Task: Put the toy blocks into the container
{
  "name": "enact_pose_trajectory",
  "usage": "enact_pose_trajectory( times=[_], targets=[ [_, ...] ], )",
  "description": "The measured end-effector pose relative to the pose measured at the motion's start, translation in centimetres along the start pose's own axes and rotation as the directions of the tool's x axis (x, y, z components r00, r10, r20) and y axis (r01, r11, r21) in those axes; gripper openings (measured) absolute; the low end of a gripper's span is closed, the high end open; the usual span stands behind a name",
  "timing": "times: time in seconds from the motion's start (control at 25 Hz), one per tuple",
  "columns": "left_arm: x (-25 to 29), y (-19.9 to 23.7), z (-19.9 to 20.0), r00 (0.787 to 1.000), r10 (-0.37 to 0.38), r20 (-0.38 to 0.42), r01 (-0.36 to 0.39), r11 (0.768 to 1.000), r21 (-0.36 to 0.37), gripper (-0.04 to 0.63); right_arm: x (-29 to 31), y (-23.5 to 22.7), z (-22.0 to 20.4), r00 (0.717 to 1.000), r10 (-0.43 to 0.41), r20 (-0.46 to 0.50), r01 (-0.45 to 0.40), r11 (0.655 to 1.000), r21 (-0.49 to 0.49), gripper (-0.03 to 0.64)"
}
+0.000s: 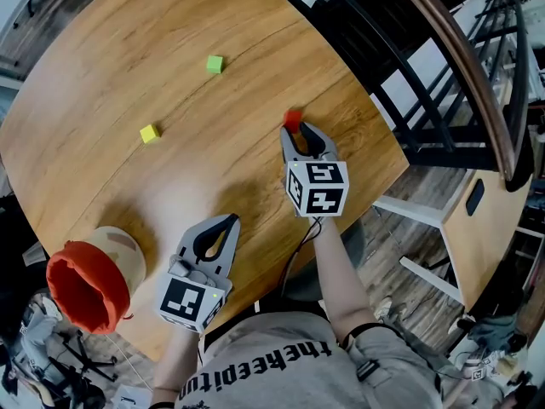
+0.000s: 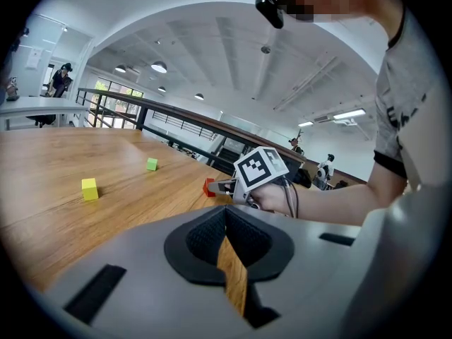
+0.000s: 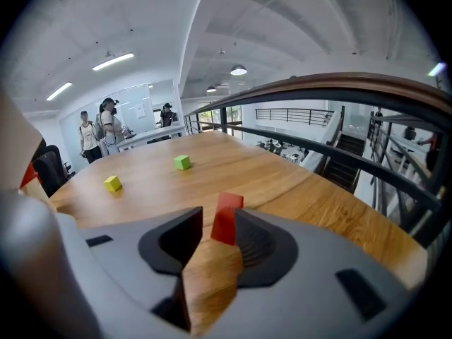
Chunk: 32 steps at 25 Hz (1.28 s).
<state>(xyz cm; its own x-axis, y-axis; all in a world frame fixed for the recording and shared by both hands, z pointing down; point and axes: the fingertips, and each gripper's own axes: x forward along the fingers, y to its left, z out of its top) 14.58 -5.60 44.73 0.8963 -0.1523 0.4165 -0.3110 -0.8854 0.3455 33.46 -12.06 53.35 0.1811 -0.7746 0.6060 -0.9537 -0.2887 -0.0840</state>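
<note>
Resting outside the container (image 1: 119, 247) (red-rimmed): yellow block (image 1: 150, 133), green block (image 1: 215, 64), red block (image 1: 292, 119).

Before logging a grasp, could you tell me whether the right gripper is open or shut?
Open: the right gripper has jaws apart, a gap between one jaw and the red block.

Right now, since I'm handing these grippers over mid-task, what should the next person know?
Left gripper: shut, empty, beside the container at the near-left table edge.
Right gripper: jaws apart around the red block, which sits on the table; not clamped.
Yellow block and green block: loose, farther out.
Done: no block seen in the container.
Left: all three blocks.
</note>
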Motion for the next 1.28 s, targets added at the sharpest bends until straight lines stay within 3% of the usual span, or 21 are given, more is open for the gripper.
enact_pose_trajectory(
  times=[0.48,1.28],
  targets=[
    [-0.3,0.6,-0.5,1.0,0.013,-0.014,-0.013,1.0,-0.009,0.014,1.5,-0.4,-0.8,0.999,-0.042,-0.026,0.042,0.999,0.024,0.181],
    [-0.9,1.6,-0.6,0.999,0.043,-0.001,-0.043,0.999,-0.025,0.014,2.2,-0.8,-1.6,0.988,-0.129,-0.09,0.124,0.991,-0.058,0.149]
  ],
)
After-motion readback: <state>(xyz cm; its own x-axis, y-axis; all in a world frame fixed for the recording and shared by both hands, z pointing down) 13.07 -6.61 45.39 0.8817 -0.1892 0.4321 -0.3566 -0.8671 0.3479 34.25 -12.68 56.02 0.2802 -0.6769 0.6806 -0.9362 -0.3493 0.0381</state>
